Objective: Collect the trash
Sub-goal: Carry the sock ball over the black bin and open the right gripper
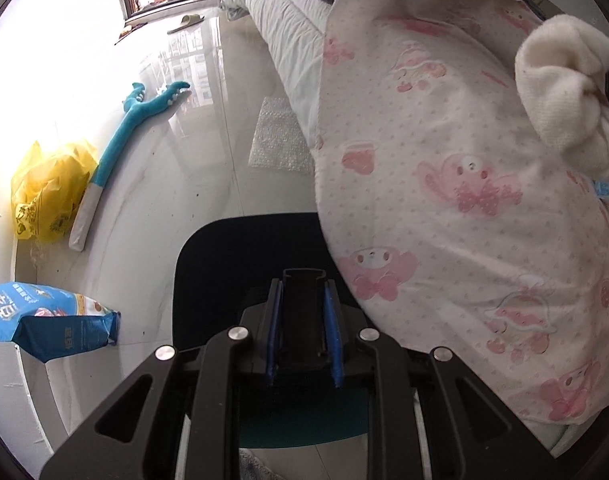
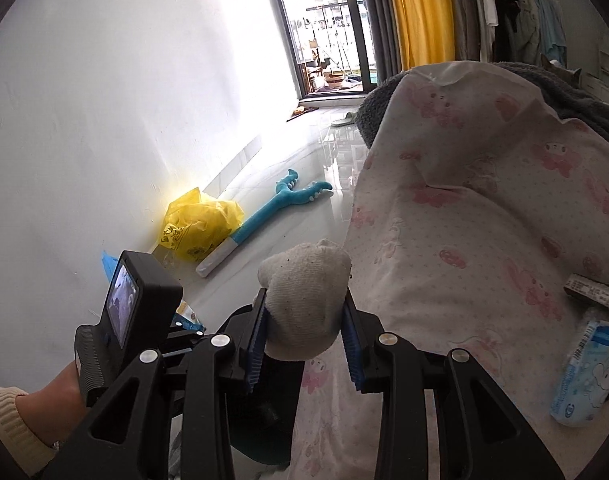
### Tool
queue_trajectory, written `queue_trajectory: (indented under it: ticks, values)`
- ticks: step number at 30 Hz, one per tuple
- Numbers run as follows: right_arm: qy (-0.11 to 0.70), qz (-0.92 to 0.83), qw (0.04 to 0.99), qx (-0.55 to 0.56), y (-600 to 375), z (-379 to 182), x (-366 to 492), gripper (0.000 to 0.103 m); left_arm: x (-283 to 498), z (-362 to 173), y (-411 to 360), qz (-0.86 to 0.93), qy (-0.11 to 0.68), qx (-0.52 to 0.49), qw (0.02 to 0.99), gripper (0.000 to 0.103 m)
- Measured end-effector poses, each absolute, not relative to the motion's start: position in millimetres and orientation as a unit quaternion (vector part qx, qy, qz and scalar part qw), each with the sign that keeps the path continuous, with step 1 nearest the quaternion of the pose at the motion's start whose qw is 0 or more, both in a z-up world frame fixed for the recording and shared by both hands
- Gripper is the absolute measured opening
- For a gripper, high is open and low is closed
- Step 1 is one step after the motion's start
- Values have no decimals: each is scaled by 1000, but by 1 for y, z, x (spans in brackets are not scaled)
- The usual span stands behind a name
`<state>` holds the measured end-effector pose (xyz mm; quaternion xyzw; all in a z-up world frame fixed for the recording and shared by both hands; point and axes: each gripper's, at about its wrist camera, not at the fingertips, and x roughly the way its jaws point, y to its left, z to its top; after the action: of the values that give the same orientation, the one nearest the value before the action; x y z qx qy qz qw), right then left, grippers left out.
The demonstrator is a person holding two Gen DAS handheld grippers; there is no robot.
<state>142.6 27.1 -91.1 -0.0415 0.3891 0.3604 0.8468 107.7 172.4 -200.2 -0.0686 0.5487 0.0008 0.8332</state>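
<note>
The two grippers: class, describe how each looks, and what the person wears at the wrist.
Both the left gripper and the right gripper have black angular link arms with round silver pivot bolts and ribbed blue pads. A black camera unit with a small lit screen sits atop the left one. The sleeve cuff is cream ribbed knit.

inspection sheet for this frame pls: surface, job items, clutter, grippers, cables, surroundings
surface: glossy pale floor, small dark specks.
job's things: dirty white sock clamped in right gripper; dark bin below left gripper, which grips its rim.
clutter: yellow plastic bag at wall, blue snack bag, teal plush toy, bubble wrap, slipper.
grippers: left jaws shut on bin rim; right jaws shut on sock.
cables: nothing seen.
surroundings: pink-print quilt, yellow curtain, balcony door.
</note>
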Motion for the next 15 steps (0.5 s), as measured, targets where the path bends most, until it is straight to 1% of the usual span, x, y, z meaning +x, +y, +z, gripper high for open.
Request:
queue_trajectory:
  ticks: [12, 13, 15]
  values:
    - [420, 381, 821, -67, 83, -120, 133, 35, 85, -244, 211, 9, 626, -95, 774, 23]
    - [424, 382, 819, -68, 86, -123, 132, 35, 83, -245, 214, 10, 630, -97, 770, 25]
    - [433, 382, 814, -70, 93, -130, 132, 35, 79, -247, 219, 14, 633, -100, 767, 37]
